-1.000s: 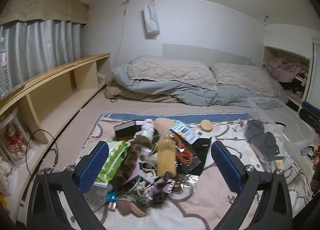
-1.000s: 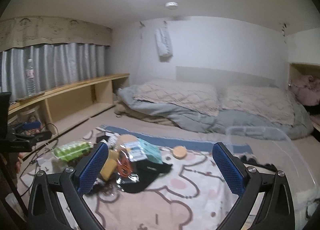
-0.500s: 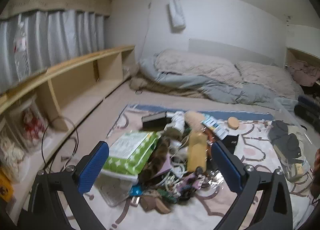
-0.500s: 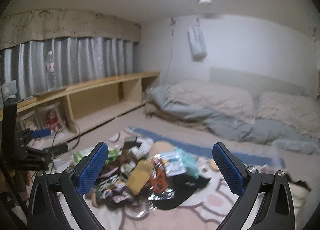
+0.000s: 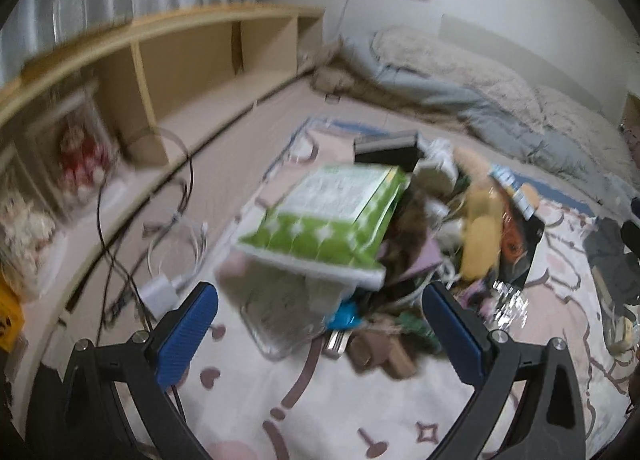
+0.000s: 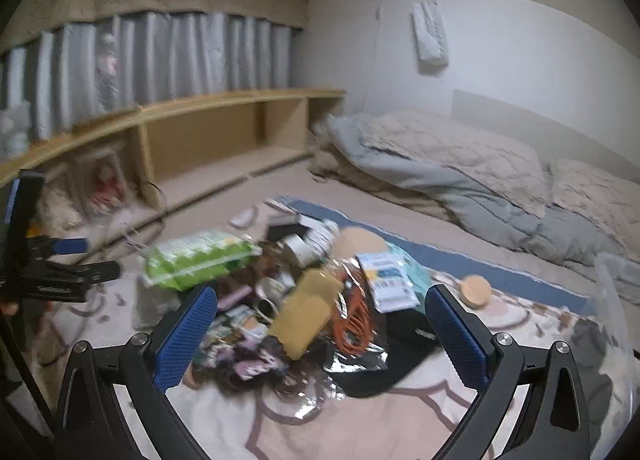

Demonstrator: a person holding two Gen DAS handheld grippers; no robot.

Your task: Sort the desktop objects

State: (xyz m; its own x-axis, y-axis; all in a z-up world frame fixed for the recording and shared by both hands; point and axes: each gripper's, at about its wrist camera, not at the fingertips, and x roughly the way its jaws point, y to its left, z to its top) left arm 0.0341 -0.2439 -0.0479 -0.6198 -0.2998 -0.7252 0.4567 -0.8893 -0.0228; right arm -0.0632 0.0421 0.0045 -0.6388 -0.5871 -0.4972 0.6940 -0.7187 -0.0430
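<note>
Left gripper (image 5: 320, 330) and right gripper (image 6: 320, 330) both have ribbed blue pads spread wide, holding nothing, over a jumbled pile of small objects (image 6: 288, 300) on a pale patterned blanket (image 6: 400, 412). In the pile: a soft green-and-white plastic wipes pack (image 5: 332, 220) on the left edge, a mustard-yellow squeeze bottle (image 6: 306, 316), and a coiled orange cable (image 6: 356, 318). A clear plastic bin (image 6: 612, 300) sits at right, contents blurred; a light wooden shelf (image 6: 208, 140), grey curtains and rumpled bedding (image 6: 460, 164) are behind.

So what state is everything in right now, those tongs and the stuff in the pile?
Left tongs: open, holding nothing.
Right tongs: open, holding nothing.
Green wipes pack: sealed flap, resting tilted on the pile.
Yellow bottle: lying on its side.
Orange cord: coiled in a loose bundle.
Clear plastic bin: lidless, at the right edge.
</note>
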